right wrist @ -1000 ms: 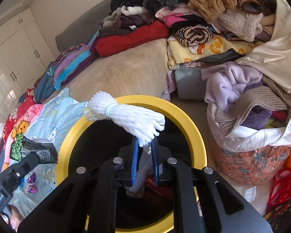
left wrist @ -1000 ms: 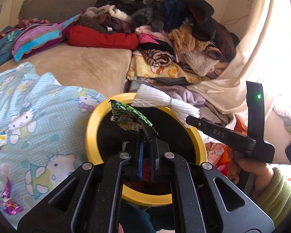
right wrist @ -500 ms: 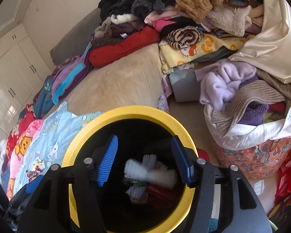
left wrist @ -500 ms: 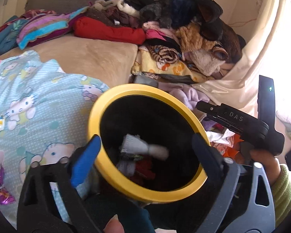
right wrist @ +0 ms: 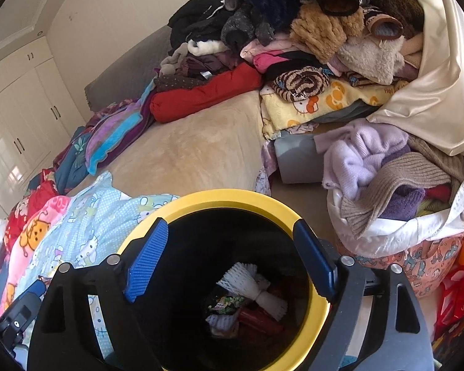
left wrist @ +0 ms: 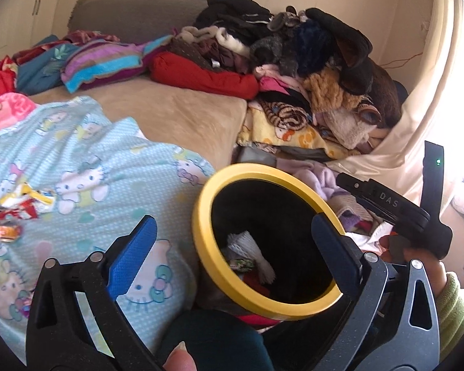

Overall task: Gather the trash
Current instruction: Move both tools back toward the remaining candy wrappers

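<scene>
A: What are the hand-held grippers doing?

B: The left hand-held gripper is gaping wide after just opening, nothing between its pads. The right hand-held gripper has also just been opening and is hanging empty over the bin.

A: And the trash?

B: The white foam net and the green wrapper are lying at the bottom of the bin. More wrappers are sitting on the blue blanket on the bed, left of the bin.
</scene>
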